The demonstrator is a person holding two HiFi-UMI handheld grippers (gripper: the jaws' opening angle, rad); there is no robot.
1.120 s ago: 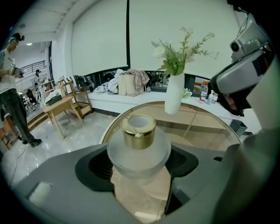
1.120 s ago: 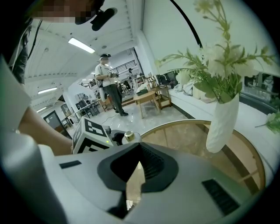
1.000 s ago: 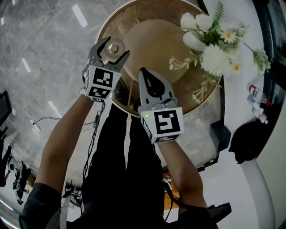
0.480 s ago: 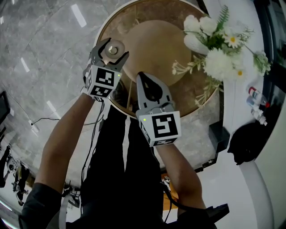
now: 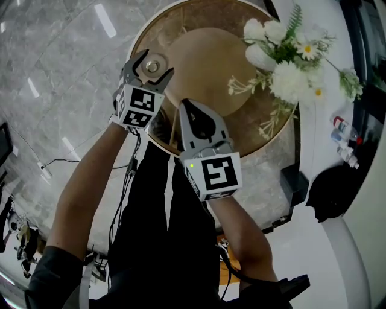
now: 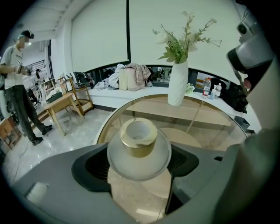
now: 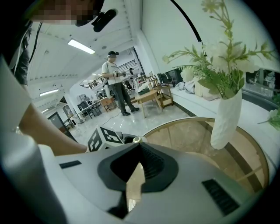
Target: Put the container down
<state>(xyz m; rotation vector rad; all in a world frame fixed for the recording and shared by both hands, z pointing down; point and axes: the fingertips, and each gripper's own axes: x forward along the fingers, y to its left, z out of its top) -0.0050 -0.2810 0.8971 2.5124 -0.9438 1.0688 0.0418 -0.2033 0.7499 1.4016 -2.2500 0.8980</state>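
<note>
Our left hand-held gripper [image 5: 149, 67] has its jaws wide apart, yet it is not empty: they press on both sides of the round frosted body of the container [image 6: 139, 145], whose gold neck stands up open toward the camera. We hold it upright above the glass top of the round bench [image 5: 199, 18], close to the rim on our side and well apart from the white vase [image 5: 262, 57] of flowers, which stands across the bench. Whether the bottom of the container already touches the glass, we cannot tell from any view.

Our right hand-held gripper [image 5: 184, 110] has its jaws almost together with nothing between them. It hangs over the bench rim on our side of the vase, somewhat nearer to the vase than the container is, and it takes no part in the grip.

We judge that the step in hand is the putting down itself, and it is not yet finished, because the jaws are on the container. The next move calls for lowering the left hand gently until the base rests flat on the glass, far enough from the rim. Only then should we open the jaws wider and draw back without pushing the round body.
</note>
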